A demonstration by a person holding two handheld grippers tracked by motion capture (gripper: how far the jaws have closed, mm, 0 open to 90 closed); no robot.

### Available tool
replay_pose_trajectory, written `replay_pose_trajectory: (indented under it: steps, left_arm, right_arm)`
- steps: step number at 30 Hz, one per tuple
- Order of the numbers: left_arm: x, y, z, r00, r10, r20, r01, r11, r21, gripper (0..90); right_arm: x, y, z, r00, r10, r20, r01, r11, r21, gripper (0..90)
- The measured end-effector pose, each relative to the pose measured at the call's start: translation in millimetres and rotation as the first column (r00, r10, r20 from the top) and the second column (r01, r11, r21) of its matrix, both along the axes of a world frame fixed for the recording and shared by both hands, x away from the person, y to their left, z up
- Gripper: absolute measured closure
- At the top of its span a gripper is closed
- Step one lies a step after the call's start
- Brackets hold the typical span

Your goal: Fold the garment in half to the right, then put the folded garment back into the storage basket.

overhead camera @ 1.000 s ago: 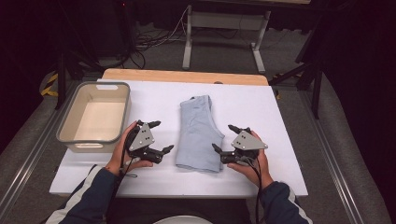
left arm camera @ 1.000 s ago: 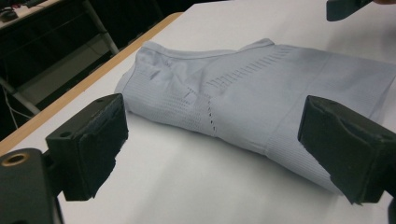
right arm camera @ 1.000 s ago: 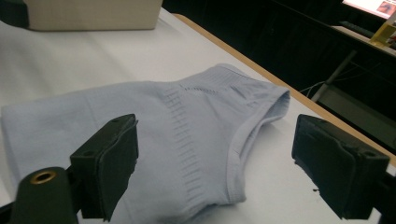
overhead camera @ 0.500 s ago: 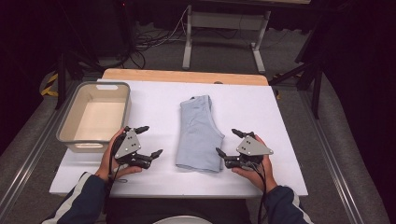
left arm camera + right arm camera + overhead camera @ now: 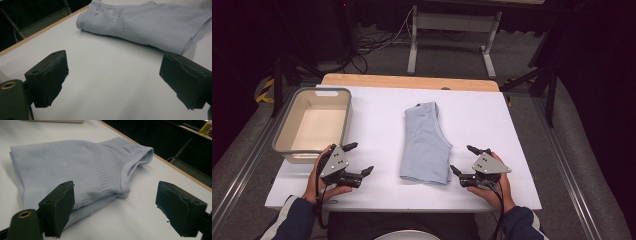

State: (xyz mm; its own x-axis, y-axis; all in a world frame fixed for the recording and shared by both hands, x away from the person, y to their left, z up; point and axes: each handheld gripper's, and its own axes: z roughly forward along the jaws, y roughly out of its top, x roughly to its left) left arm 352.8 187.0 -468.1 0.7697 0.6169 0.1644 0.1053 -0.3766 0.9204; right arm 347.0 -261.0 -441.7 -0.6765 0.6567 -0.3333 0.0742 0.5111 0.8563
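A: Pale blue ribbed knit garment (image 5: 427, 145), folded into a long narrow rectangle, lies flat mid-desk on the white desk (image 5: 512, 125). Edges look fairly square. The folding reads as done, or close to it.

B: Claws?

A: Left claw (image 5: 360, 159) sits on the desk left of the garment, jaws wide apart, nothing between them. Right claw (image 5: 465, 160) is just beside the garment's near right corner, jaws likewise spread and empty. Neither touches the cloth.

B: And the bin?

A: Grey rectangular plastic tub (image 5: 287, 145) at the left edge of the desk, well apart from the garment, holds nothing that I can see.

B: So what's left?

A: My judgement: if the garment is meant for the tub, that transfer is wholly undone. Possibly one more fold first; can't tell.
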Motion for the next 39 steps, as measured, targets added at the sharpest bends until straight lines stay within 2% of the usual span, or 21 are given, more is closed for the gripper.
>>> replay_pose_trajectory:
  steps: [7, 11, 19, 23, 39]
  left_arm:
    - [-5.0, 10.5, -9.5, 0.9992, 0.024, -0.033, -0.024, 0.9997, 0.007, 9.4]
    - [-7.8, 14.6, -12.1, 0.9983, 0.036, -0.045, -0.036, 0.9993, 0.011, 9.5]
    - [-19.4, 16.6, -12.8, 0.9986, 0.026, -0.046, -0.025, 0.9996, 0.014, 9.6]
    - [-19.6, 17.2, -12.5, 0.9983, 0.028, -0.052, -0.027, 0.9996, 0.006, 9.6]
    - [-20.0, 7.7, -15.3, 0.9975, -0.008, -0.070, 0.010, 0.9993, 0.036, 10.7]
  right_arm:
    - [-3.8, -10.7, -3.4, 0.9995, -0.032, -0.005, 0.032, 0.9995, 0.007, 16.2]
    - [-4.0, -15.4, -6.6, 0.9988, -0.044, -0.022, 0.044, 0.9990, 0.005, 16.0]
    - [-4.9, -11.1, -7.0, 0.9996, -0.025, -0.014, 0.025, 0.9996, -0.012, 16.1]
    - [-4.6, -8.9, -6.6, 0.9997, -0.021, -0.010, 0.021, 0.9997, -0.015, 16.1]
    - [-4.5, -5.7, -6.2, 0.9998, -0.020, -0.005, 0.020, 0.9995, -0.024, 16.3]
